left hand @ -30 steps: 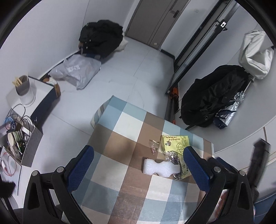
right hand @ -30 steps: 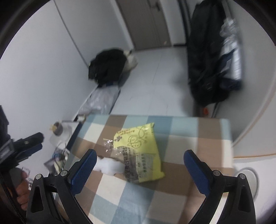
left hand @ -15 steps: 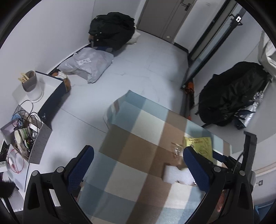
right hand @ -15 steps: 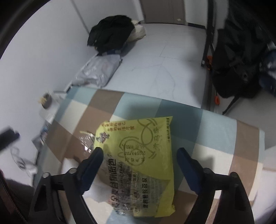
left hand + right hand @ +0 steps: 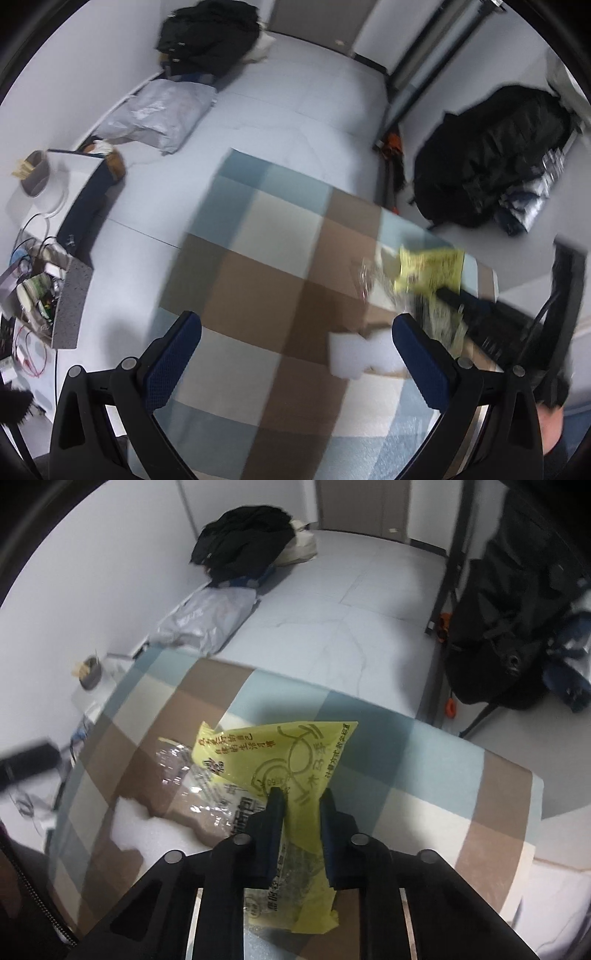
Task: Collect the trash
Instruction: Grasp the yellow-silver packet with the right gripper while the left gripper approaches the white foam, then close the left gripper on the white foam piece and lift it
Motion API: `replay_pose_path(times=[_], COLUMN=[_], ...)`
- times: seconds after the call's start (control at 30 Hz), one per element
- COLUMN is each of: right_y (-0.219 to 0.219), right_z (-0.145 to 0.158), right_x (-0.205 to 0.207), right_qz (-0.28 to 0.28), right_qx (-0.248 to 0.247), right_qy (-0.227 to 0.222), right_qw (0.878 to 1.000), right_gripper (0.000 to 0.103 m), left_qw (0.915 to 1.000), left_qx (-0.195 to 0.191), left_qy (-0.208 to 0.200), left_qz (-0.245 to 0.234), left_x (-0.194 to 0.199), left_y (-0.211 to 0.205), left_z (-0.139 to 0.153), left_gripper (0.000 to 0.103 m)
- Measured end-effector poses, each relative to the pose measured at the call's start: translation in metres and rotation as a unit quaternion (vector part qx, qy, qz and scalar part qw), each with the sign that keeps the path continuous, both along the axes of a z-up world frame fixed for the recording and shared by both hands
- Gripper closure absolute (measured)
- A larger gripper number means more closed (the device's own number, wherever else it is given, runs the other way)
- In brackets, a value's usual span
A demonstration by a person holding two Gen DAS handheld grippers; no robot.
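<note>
My right gripper [image 5: 301, 799] is shut on a yellow plastic wrapper [image 5: 280, 753] and pinches it up off the checked tablecloth [image 5: 424, 760]. The wrapper also shows, blurred, in the left wrist view [image 5: 430, 269]. A white foam piece [image 5: 136, 816] lies on the cloth left of it, also seen in the left wrist view [image 5: 364, 354]. A crumpled clear plastic scrap [image 5: 173, 764] lies beside the wrapper. My left gripper [image 5: 295, 350] is open and empty above the table, with the foam piece just inside its right finger.
A black backpack [image 5: 491, 155] leans on the wall to the right. A grey bag [image 5: 159, 110] and black clothes [image 5: 207, 40] lie on the floor. A box of cables and cups [image 5: 40, 291] stands at the left.
My right gripper has closed on the yellow wrapper and lifted its middle. My left gripper has shifted a little, and its view is now blurred by motion.
</note>
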State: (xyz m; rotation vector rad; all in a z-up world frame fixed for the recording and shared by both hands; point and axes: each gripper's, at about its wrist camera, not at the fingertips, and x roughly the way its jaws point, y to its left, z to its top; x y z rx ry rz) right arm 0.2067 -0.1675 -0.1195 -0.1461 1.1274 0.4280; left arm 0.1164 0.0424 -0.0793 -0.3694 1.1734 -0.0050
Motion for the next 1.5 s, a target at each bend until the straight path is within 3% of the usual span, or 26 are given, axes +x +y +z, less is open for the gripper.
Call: replay_pose_path(times=[0.3, 0.5, 0.63, 0.93, 1.0, 1.13, 1.3, 1.5], right_y=[-0.033, -0.062, -0.071, -0.085, -0.086, -0.087, -0.088, -0.089], right_z=[0.028, 0.037, 0.039, 0.039, 0.038, 0.04, 0.043, 0.053], right_x=[-0.001, 0.004, 0.005, 0.012, 0.012, 0.011, 0.011, 0.006], right_qz=[-0.03, -0.058, -0.063, -0.081, -0.083, -0.081, -0.084, -0.085], right_qx=[0.046, 0.071, 0.075, 0.084, 0.085, 0.085, 0.088, 0.094], right_qy=[-0.026, -0.03, -0.034, -0.028, -0.025, -0.029, -0.034, -0.046], right_qw=[0.998, 0.995, 0.995, 0.993, 0.993, 0.993, 0.992, 0.991], right_gripper=[0.093, 0.093, 0.093, 0.093, 0.093, 0.093, 0.093, 0.093], left_qw=[0.9982, 0.9925, 0.9827, 0.9728, 0.9726, 0.9681, 0.9723, 0.9725], left_qx=[-0.019, 0.027, 0.061, 0.125, 0.121, 0.141, 0.115, 0.12], left_qy=[0.019, -0.005, 0.006, 0.023, 0.014, 0.029, 0.027, 0.02], left_qz=[-0.053, -0.119, -0.175, -0.194, -0.198, -0.205, -0.202, -0.199], left_x=[0.006, 0.003, 0.003, 0.006, 0.004, 0.003, 0.004, -0.005], left_y=[-0.027, -0.056, -0.078, -0.083, -0.084, -0.085, -0.085, -0.087], left_z=[-0.011, -0.005, -0.014, -0.033, -0.032, -0.036, -0.034, -0.027], left_gripper=[0.002, 0.002, 0.002, 0.002, 0.006, 0.034, 0.036, 0.036])
